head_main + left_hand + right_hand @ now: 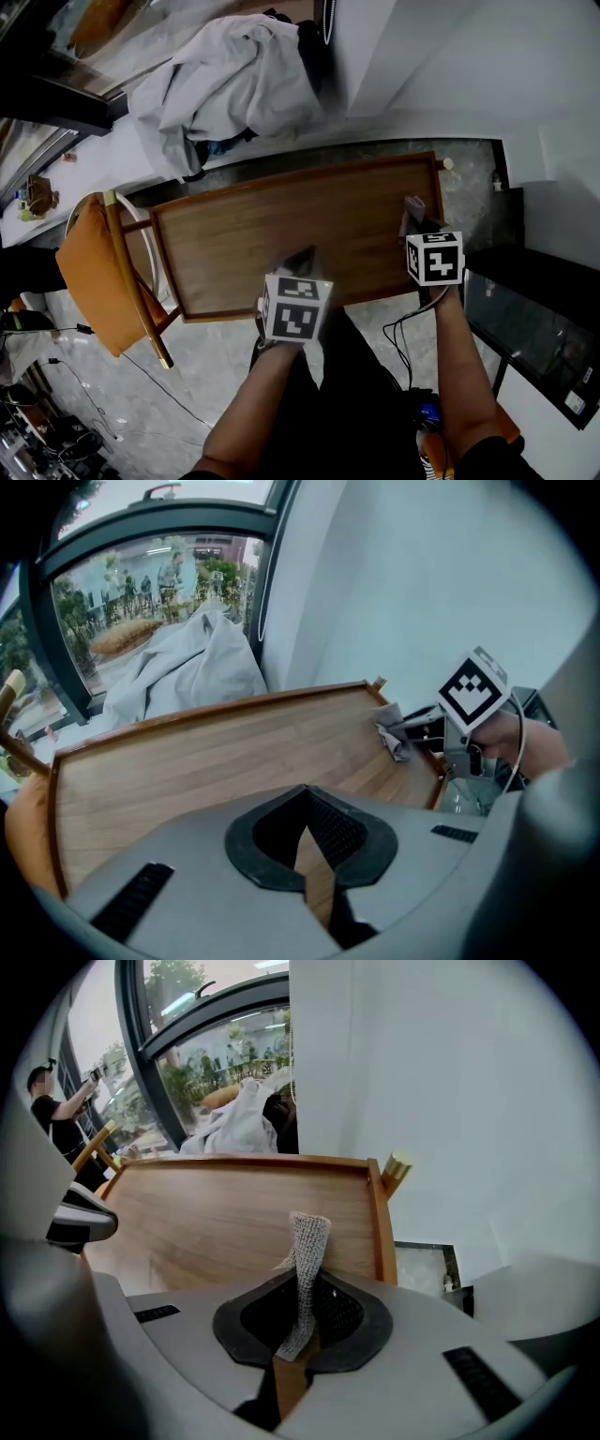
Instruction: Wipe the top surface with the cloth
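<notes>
Orange chair (pixel 94 272) flanks the table (pixel 281 234) at nine o'clock; your right gripper (pixel 300 1330) pinches the cloth (pixel 307 1241), its length pointing to twelve; your left gripper (pixel 305 841) is pressed together, empty.

Soft daylight from the window (pixel 141 583), fisheye edges — dark vignette, blurred foreground

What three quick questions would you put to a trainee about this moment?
1. Which tongs grip the grey cloth near the right end of the wooden table top? A the left tongs; B the right tongs; C neither.
2. True or false: the cloth lies spread flat on the table top.
3. Fill in: the chair at the table's left end has an ___ cushion.
Key: 1 B. 2 False, it stands up, pinched between the jaws. 3 orange.
</notes>
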